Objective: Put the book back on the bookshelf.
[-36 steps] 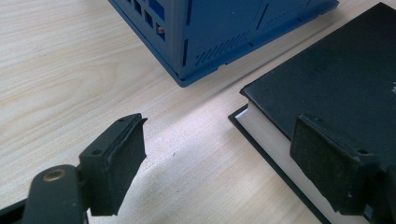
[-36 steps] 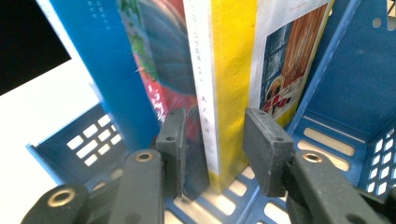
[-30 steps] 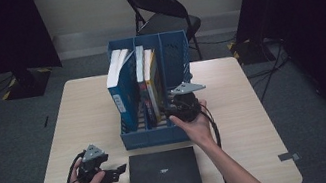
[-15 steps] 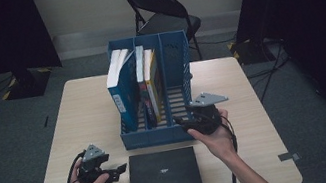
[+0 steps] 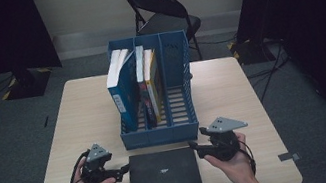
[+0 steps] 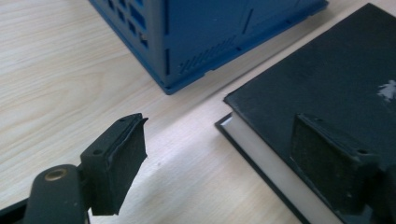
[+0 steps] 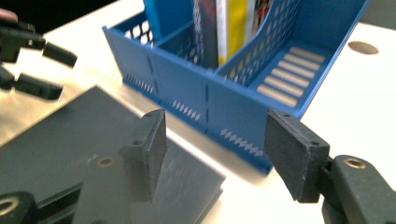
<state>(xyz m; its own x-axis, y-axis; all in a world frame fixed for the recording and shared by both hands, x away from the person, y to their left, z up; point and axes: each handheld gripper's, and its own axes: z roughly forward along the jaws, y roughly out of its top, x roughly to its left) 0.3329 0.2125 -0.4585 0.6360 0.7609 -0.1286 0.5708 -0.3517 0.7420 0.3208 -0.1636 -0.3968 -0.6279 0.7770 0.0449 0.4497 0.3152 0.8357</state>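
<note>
Withdrawn from the blue file rack [image 5: 153, 93] at frame centre, the right gripper [image 5: 200, 148] is now held open at the right edge of the black book [image 5: 164, 176]. The left gripper [image 5: 123, 172], jaws also apart, is positioned at the book's left edge, lower centre of the table [image 5: 231, 89].

A book [image 5: 164, 175] is laid flat at the near edge of the table [image 5: 88, 109], and a three-compartment file rack [image 5: 161, 135] is set just behind it, at the table's middle. Upright books [image 5: 120, 89] are held in the rack's left and middle compartments. The left gripper [image 5: 123, 170] is placed just left of the flat book and the right gripper [image 5: 194, 146] just right of it, while a folding chair [image 5: 160, 10] is seen on the floor behind the table.
</note>
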